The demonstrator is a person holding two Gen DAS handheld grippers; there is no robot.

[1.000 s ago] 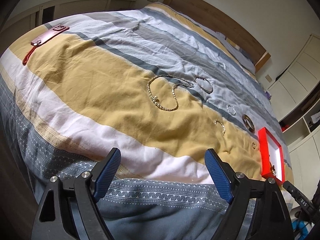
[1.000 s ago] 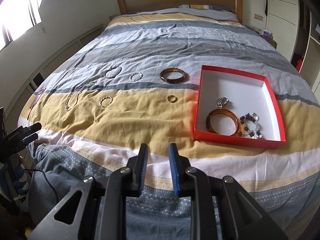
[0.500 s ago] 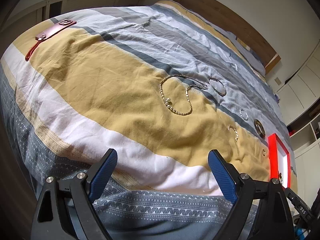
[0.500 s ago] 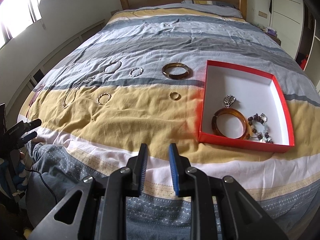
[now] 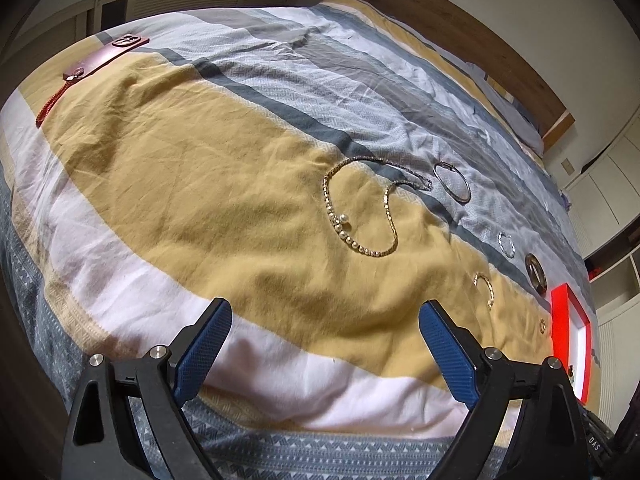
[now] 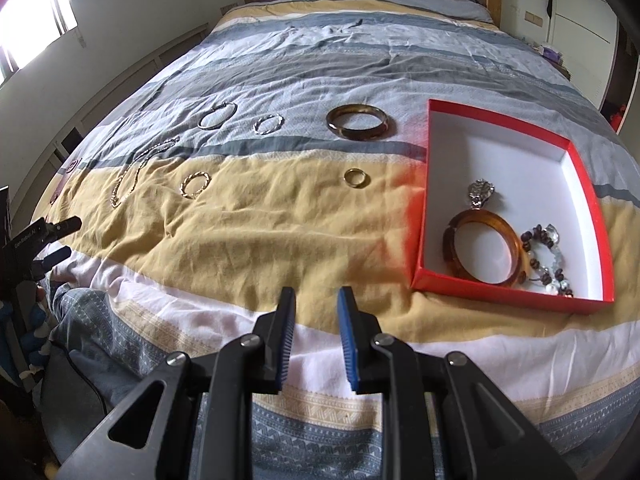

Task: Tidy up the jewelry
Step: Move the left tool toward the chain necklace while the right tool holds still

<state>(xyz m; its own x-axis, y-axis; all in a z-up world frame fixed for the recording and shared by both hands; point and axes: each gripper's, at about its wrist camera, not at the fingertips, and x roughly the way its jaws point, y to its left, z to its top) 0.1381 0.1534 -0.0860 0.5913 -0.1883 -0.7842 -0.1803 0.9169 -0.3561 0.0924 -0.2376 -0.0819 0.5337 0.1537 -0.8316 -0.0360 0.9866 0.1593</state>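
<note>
Left gripper point(image 5: 324, 340) hangs over the bed's near edge, jaws spread wide with nothing between them. Right gripper point(image 6: 314, 336) is nearly closed, a narrow gap left, gripping nothing. The pearl necklace point(image 5: 362, 210) lies on the yellow stripe of the duvet point(image 5: 180, 184), at 1 o'clock from the left gripper. The red box point(image 6: 584, 184), at 2 o'clock from the right gripper, holds 1 amber bangle point(image 6: 482, 250), a beaded bracelet point(image 6: 546, 258) and a silver pendant point(image 6: 482, 192).

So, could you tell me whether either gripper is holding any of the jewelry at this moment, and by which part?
Nothing is held. The left gripper is wide open and the right gripper has a narrow, empty gap, both above the bedspread.
</note>
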